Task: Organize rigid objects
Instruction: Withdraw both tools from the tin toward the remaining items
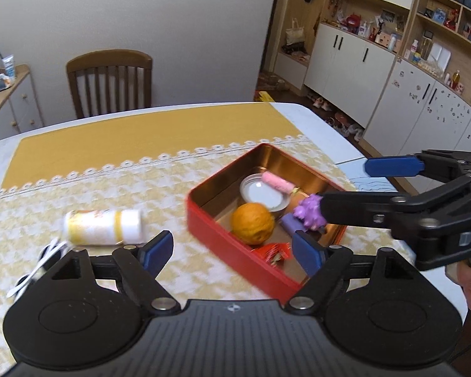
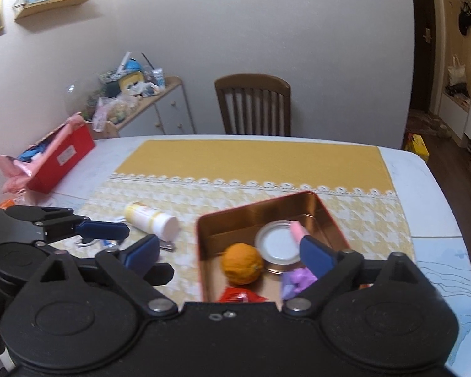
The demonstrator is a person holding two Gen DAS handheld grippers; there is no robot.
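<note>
Beside the red rectangular metal tin [image 1: 235,235], both grippers gape empty; the toppled white-and-yellow plastic bottle [image 1: 103,227] could roll if nudged.

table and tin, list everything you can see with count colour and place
tin: 1, red outside, copper inside, on the cloth
orange: 1, orange, in the tin
lid: 1, white with metal rim, in the tin
pink roll: 1, pink, on the lid's edge
purple toy: 1, purple, in the tin
red wrapper: 1, red, tin's near corner
bottle: 1, white and yellow, lying left of the tin
tablecloth: 1, yellow and white
chair: 1, brown, behind the table
left gripper: open
right gripper: open
</note>
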